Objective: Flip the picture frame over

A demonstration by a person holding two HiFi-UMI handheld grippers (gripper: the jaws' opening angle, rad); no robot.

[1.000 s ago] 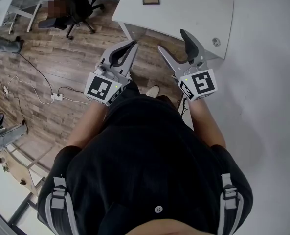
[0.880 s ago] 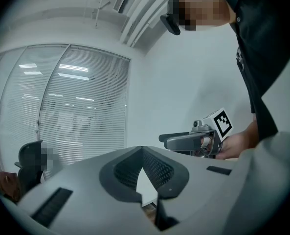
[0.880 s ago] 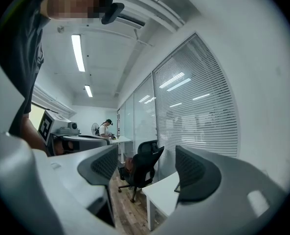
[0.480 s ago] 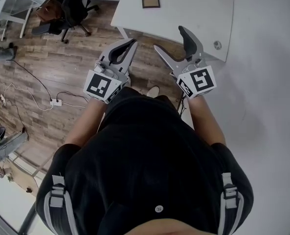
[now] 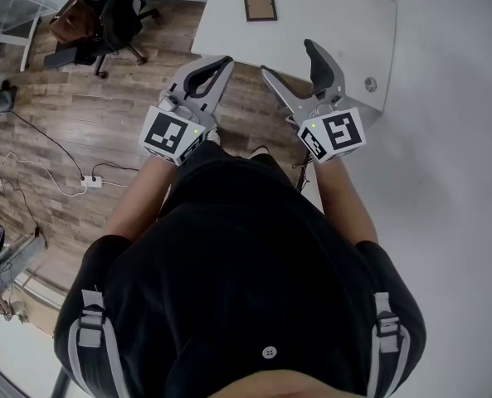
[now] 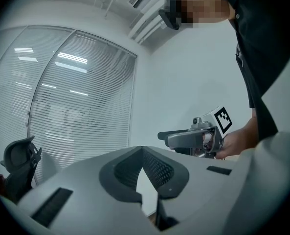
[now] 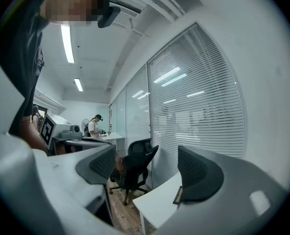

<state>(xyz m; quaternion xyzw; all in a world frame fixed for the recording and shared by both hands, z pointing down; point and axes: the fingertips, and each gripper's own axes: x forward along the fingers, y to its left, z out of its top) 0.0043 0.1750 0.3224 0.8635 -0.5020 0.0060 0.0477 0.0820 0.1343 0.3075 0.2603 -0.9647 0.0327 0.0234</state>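
Picture frame (image 5: 258, 4) flat on white table (image 5: 333, 25)

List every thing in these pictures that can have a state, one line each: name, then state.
picture frame: lying flat on the white table, no gripper touching it
left gripper: shut, empty
right gripper: open, empty, jaws have just been opening
office chair: upright, unoccupied
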